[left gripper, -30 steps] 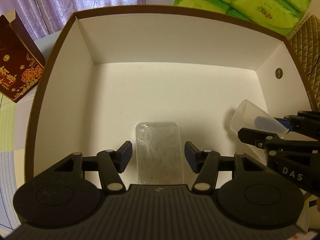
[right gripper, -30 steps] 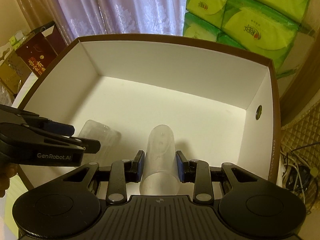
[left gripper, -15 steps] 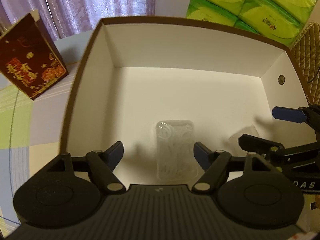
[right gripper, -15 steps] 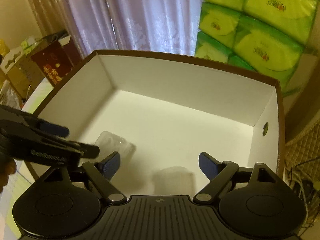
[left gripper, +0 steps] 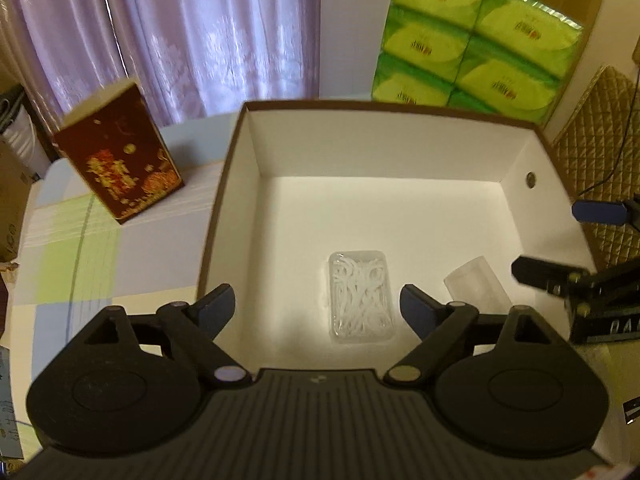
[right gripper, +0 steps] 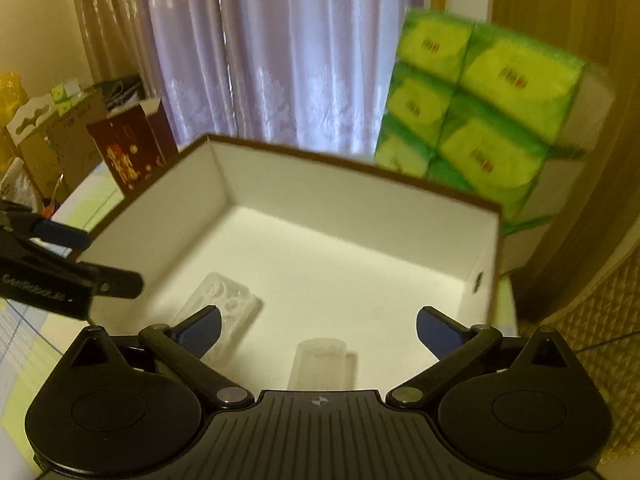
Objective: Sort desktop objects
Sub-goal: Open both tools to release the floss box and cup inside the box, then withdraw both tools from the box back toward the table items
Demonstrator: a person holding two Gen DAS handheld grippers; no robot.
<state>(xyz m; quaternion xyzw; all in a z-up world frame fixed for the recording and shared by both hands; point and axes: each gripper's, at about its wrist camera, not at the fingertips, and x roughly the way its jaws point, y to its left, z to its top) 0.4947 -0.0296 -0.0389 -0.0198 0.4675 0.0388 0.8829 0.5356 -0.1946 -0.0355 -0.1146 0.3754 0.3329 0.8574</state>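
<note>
Clear plastic case [left gripper: 359,297] of white picks is lying flat on the floor of the white box [left gripper: 240,184], its long axis running from the near wall toward the far wall. It is sitting ahead of the left tool [left gripper: 318,307], between that tool's widely spread fingers but untouched. Just to its right, a clear cup [left gripper: 476,289] is lying on its side, lengthwise along the same direction. In the right wrist view the cup [right gripper: 320,364] is resting below the right tool [right gripper: 319,330], whose fingers are also gaping wide, gripping nothing.
</note>
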